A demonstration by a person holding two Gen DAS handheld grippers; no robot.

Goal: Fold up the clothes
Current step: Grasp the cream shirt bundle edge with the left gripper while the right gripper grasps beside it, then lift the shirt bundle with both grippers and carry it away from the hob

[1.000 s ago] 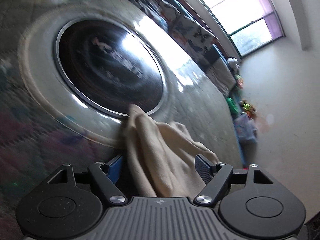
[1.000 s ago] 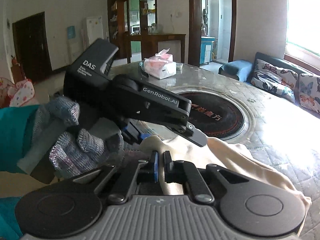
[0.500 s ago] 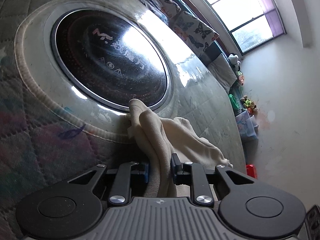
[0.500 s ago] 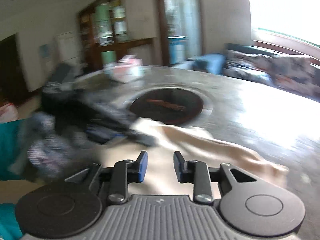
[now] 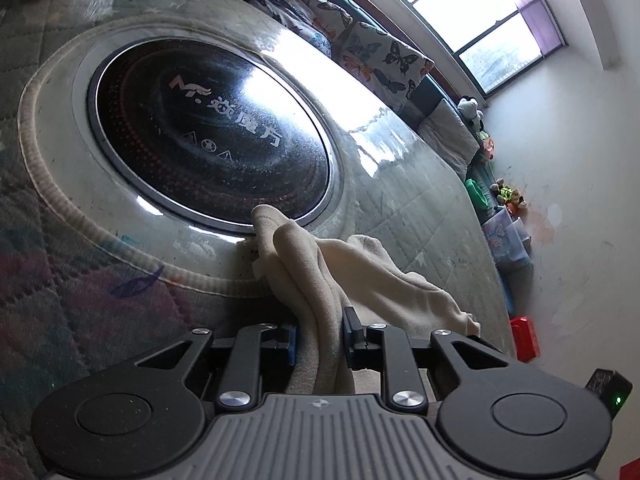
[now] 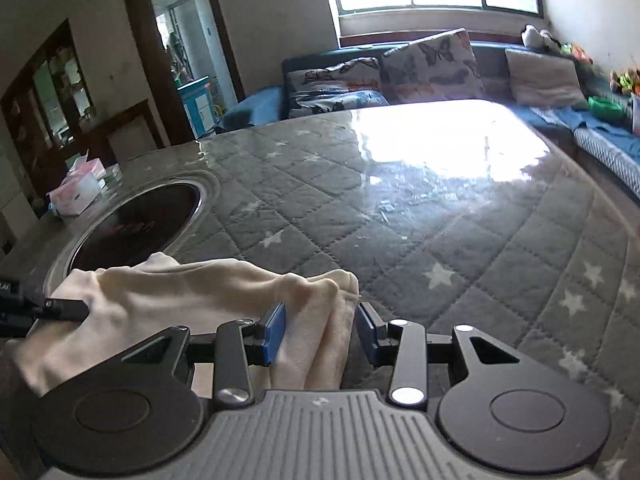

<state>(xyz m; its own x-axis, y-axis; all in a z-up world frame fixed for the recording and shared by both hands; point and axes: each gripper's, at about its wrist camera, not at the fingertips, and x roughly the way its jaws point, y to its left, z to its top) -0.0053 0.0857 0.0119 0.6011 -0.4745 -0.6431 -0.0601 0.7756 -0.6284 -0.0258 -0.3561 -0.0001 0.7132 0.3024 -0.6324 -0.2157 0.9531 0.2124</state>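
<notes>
The left tongs, wide open around the cloth a second ago, are now pinching a bunched fold of it. The right tongs, then clamped on the cloth beside the left tool, are now standing apart around another fold at the cloth's far end, facing the sofa.

I see open quilted table far and right of the cream garment; far left, the tissue pack blocks.
</notes>
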